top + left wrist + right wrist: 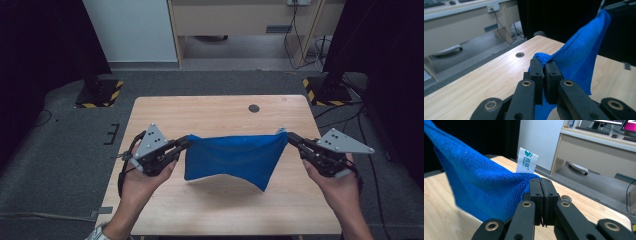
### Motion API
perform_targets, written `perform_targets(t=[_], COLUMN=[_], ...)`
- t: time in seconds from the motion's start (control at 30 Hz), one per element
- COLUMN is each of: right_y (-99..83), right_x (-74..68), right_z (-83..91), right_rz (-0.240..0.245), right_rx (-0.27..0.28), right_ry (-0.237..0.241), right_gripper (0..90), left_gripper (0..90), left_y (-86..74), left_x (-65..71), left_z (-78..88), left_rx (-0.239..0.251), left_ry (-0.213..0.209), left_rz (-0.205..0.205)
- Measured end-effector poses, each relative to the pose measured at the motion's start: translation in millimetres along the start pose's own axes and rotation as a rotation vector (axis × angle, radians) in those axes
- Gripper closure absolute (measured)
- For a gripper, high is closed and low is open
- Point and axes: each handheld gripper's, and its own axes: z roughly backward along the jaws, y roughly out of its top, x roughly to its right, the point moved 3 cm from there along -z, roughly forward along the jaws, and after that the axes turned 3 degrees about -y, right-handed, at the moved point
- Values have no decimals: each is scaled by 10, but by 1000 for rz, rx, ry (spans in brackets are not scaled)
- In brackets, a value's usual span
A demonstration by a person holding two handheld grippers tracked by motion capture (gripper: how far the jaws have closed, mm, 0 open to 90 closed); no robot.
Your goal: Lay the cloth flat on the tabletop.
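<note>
A blue microfibre cloth [232, 157] hangs stretched between my two grippers above the wooden table [215, 112], its lower edge sagging to a point at the right. My left gripper [187, 141] is shut on the cloth's left top corner [541, 57]. My right gripper [289, 136] is shut on the right top corner [524, 181], where a white care label [527, 161] sticks up beside the jaws. In the left gripper view the cloth [581, 52] rises to the upper right.
A round cable hole [254, 108] sits in the table near its far edge. Black stands with yellow-striped bases [100, 92] [325, 90] flank the table's far corners. Grey carpet surrounds the table. A light wooden desk [599, 152] stands beyond.
</note>
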Motion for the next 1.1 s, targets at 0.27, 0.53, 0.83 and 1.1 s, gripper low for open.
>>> perform_targets(t=[0.27, 0.53, 0.83, 1.1], right_y=[63, -238, -419, -501], right_x=[59, 232, 396, 460], right_z=[22, -689, -1178, -1373], right_rz=[23, 24, 2, -9], right_rx=[-39, -155, -218, -249], right_ry=[1, 12, 2, -3], right_gripper=[887, 887, 887, 887], left_gripper=[859, 847, 870, 875], left_y=[-56, -338, -512, -625], left_x=[-108, -634, -950, -1061], left_z=[-154, -665, -1016, -1204], left_rx=[-84, -180, -203, -229], left_ry=[-15, -13, -2, 13], left_rz=[7, 105, 154, 163])
